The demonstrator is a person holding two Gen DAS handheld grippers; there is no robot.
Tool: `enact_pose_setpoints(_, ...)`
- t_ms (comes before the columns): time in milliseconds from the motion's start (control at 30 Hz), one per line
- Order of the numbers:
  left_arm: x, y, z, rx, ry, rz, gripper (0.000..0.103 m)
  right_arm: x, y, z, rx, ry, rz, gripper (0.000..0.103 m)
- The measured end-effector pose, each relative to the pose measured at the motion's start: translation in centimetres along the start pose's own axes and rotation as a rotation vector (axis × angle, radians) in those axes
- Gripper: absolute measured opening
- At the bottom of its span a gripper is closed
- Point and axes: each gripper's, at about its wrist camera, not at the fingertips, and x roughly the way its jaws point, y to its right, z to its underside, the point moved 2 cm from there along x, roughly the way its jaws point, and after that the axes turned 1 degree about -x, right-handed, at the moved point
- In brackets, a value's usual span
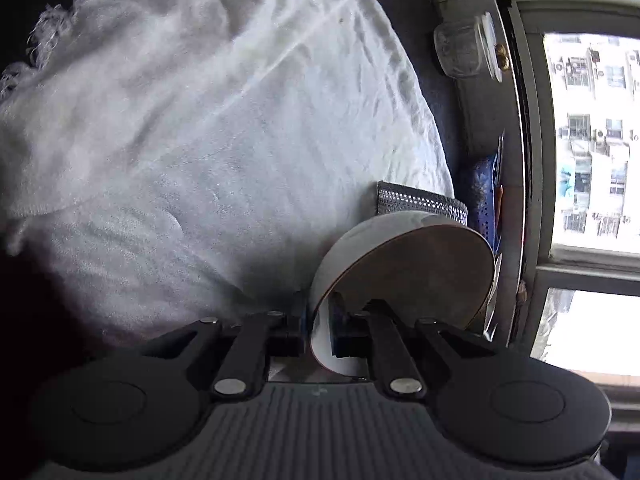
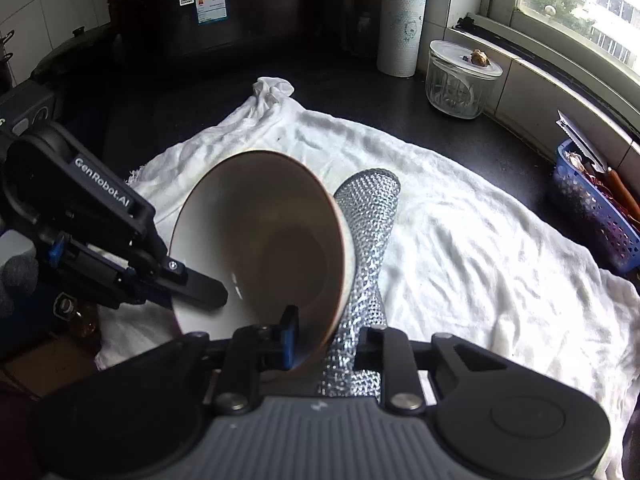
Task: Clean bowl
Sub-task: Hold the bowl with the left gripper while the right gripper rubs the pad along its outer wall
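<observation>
A white bowl with a brown rim [image 2: 256,240] is held tilted on its side above the white cloth [image 2: 480,248]. My left gripper [image 1: 320,332] is shut on the bowl's rim [image 1: 400,264], one finger inside and one outside; it shows in the right wrist view [image 2: 192,288] at the left. My right gripper [image 2: 328,340] is shut on a silver mesh scrubbing cloth [image 2: 368,232], which lies against the outside of the bowl, behind its right rim. The scrubber's end shows behind the bowl in the left wrist view [image 1: 420,200].
A white cloth [image 1: 200,140] covers the dark counter. A glass jar with a lid [image 2: 460,80] and a paper towel roll [image 2: 402,24] stand at the back by the window. A blue basket [image 2: 592,208] sits at the right edge.
</observation>
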Motion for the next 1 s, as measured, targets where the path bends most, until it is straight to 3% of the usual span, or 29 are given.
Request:
enact_pose_setpoints(100,-0.6,2.8,0.4,0.276,0.056,-0.146,0.012,-0.3,0.7,0.0,0.027,0.017,-0.003,0.012)
enact_pose_setpoints(300,-0.9,9.6,4.6,1.000,0.242,-0.401,0.012,-1.3,0.3,-0.8,-0.067,0.047,0.059,0.009)
enact_pose_setpoints(367,-0.9,10.4,5.3,1.105,0.258,-0.416,0.011,-1.7,0.2,-1.2,-0.110,0.050,0.093,0.009)
enact_pose_setpoints(467,-1.1,10.2,4.5,1.011,0.227,-0.346,0.009,-2.2,0.5,-1.6,-0.126,0.055,0.099,0.008)
enact_pose_setpoints(533,-1.4,9.1,3.2,0.853,0.194,-0.281,0.009,-2.2,0.6,-1.8,-0.116,0.047,0.089,0.009)
enact_pose_setpoints(700,-1.5,6.4,1.6,0.561,0.146,-0.199,0.010,-1.1,1.3,-1.2,-0.016,0.003,0.022,0.010)
enact_pose_setpoints(900,-1.3,2.4,0.0,0.179,0.084,-0.080,0.010,-0.1,0.7,-0.6,0.014,-0.019,-0.010,0.015)
enact_pose_setpoints(1000,-0.8,-0.2,-0.3,-0.082,0.036,0.006,0.013,0.1,0.5,-0.6,0.023,-0.023,-0.021,0.019)
